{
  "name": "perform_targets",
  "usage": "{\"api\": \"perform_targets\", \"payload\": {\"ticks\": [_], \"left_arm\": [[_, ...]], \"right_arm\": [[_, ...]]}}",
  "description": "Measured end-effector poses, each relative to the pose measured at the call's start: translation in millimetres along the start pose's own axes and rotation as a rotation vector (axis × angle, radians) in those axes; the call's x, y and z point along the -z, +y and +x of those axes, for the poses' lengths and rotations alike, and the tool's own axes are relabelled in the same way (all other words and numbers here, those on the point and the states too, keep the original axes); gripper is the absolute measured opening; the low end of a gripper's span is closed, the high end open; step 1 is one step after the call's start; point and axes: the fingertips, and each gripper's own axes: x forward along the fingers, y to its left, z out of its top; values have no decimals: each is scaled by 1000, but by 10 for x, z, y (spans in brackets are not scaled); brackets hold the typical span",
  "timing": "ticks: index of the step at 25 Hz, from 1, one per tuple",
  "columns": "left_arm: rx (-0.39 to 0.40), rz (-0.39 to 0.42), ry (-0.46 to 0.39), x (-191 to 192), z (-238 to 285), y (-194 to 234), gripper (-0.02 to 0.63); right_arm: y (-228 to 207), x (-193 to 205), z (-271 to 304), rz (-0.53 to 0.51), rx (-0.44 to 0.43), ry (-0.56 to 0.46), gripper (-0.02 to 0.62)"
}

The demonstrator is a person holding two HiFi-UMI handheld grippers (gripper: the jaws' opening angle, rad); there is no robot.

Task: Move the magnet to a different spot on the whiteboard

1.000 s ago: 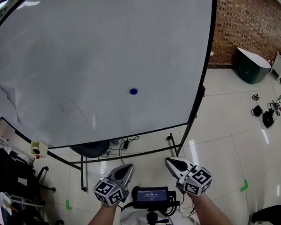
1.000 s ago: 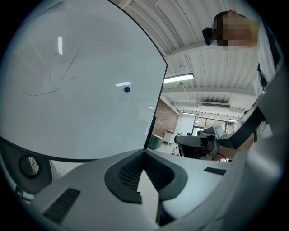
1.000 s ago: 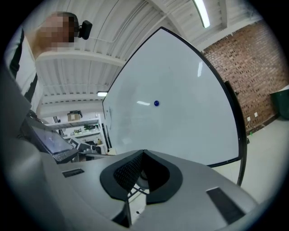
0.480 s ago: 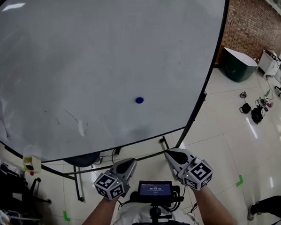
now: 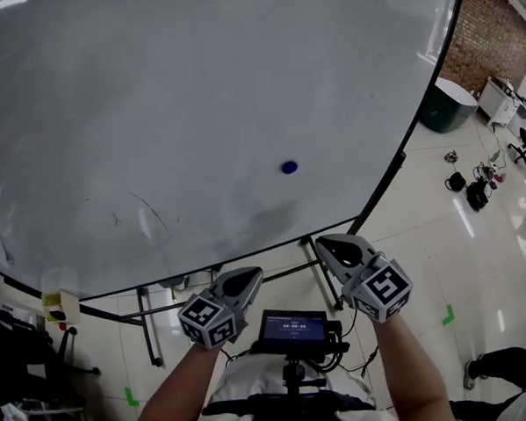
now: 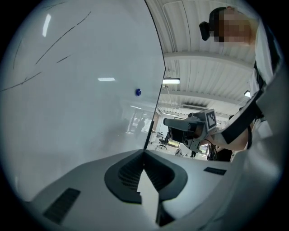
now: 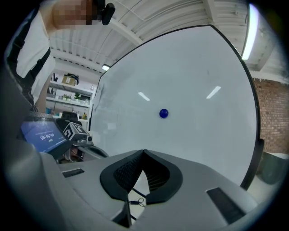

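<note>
Right gripper, jaws together, facing magnet

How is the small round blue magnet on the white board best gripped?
Probably by its rim: the small round blue magnet sits flat on the upright whiteboard, so come straight at the board's face, one jaw each side.

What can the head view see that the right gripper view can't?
Only the head view shows the green tape marks on the floor, the yellow box and the right gripper seen from above. Only the right gripper view shows the ceiling, some shelves and that gripper's jaws up close, shut together with nothing between them. Both show the whiteboard, the blue magnet stuck on it, the little screen and the left gripper.
</note>
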Motion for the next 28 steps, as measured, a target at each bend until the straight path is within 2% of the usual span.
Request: {"api": "perform_targets", "payload": {"ticks": [7, 13, 18, 24, 28], "left_arm": [[36, 16, 5, -16, -167, 255, 6], [64, 68, 5, -26, -275, 386, 6], [89, 66, -5, -27, -304, 449, 6], [113, 59, -15, -54, -281, 506, 6], [126, 47, -23, -86, -250, 535, 6]], "right_arm": [[48, -157, 333, -117, 25, 33, 32], [25, -328, 545, -279, 56, 96, 32], [18, -486, 649, -407, 77, 129, 32], [-49, -707, 779, -498, 130, 142, 34], [-68, -667, 849, -614, 122, 238, 34]]}}
